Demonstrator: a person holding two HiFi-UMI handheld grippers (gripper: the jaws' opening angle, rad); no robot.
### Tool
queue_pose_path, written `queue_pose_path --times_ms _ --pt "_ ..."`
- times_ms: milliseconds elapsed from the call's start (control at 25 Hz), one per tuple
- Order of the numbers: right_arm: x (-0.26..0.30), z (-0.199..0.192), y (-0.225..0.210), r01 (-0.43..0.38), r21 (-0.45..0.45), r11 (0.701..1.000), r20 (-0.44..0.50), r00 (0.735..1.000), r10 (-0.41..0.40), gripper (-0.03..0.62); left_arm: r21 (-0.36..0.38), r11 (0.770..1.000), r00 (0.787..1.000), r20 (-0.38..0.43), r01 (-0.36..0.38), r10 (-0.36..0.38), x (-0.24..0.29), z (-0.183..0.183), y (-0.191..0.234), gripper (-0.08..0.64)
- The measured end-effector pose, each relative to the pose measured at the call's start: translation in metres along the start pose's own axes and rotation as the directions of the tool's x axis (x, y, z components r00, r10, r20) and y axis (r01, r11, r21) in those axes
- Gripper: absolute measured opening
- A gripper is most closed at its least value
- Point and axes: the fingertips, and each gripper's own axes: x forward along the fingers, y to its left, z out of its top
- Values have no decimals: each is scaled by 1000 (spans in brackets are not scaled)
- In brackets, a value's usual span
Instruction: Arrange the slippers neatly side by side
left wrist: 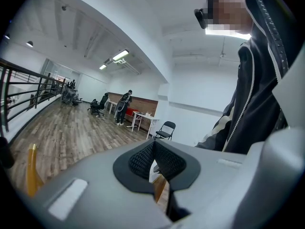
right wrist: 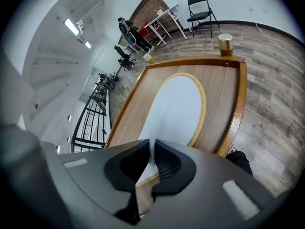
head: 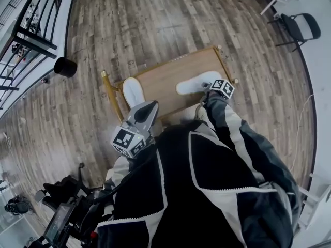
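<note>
Your right gripper (right wrist: 152,152) has its jaws pinching the thin white edge of the right slipper (head: 194,83). That slipper lies on the wooden desk (head: 165,76), near its right end. The left slipper (head: 133,91) lies at the desk's left end, well apart from the other and at an angle to it. Your left gripper (left wrist: 152,146) is up by your jacket (head: 207,190), clear of the desk, jaws pressed together with nothing between them.

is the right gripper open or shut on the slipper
Shut on the slipper: the right gripper pinches its thin white edge between its jaws in the right gripper view.
</note>
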Motion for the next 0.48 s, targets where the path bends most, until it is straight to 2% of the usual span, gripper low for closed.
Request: queue_pose_path --times_ms 160,280,400,480 --pt "-3 3 4 -7 -24 1000 3 1000 7 26 3 1000 1000 6 1 -1 1 2 -1 18" --pt "-8 5 20 -16 -111 994 12 1000 17 26 4 1000 1000 15 -1 1 1 4 -1 18" --pt "-18 7 55 -57 -273 960 16 998 63 25 7 1000 1000 26 -2 2 1 6 0 18" --pt "-29 6 85 -105 -388 916 13 993 120 25 7 1000 999 35 -8 8 2 8 2 18"
